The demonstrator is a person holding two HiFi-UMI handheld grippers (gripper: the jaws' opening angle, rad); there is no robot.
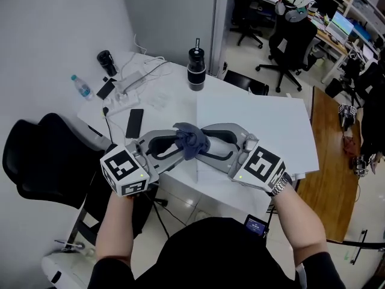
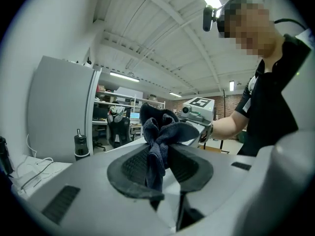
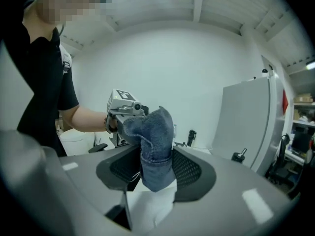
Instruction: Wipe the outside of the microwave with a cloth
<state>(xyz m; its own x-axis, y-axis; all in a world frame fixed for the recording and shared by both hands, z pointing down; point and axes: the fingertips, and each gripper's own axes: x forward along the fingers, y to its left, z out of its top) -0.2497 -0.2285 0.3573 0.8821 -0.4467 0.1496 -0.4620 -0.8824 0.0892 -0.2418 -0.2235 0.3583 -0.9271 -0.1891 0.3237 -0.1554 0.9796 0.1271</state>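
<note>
1. My left gripper (image 1: 179, 144) pinches the dark blue cloth (image 1: 191, 138) in narrow jaws.
2. My right gripper (image 1: 204, 143) gapes wide, with the cloth loose between its pads.
3. The cloth is held above the white table's (image 1: 258, 125) near edge.

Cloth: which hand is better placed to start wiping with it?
Left, probably. The left gripper pinches the cloth between its pads; the right gripper has its jaws apart around the cloth's other end, not gripping it.

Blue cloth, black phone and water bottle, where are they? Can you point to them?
blue cloth (image 1: 191, 141): head view, on its bunched middle.
black phone (image 1: 134, 123): head view, on the middle of its flat face.
water bottle (image 1: 82, 89): head view, on its clear body below the cap.
</note>
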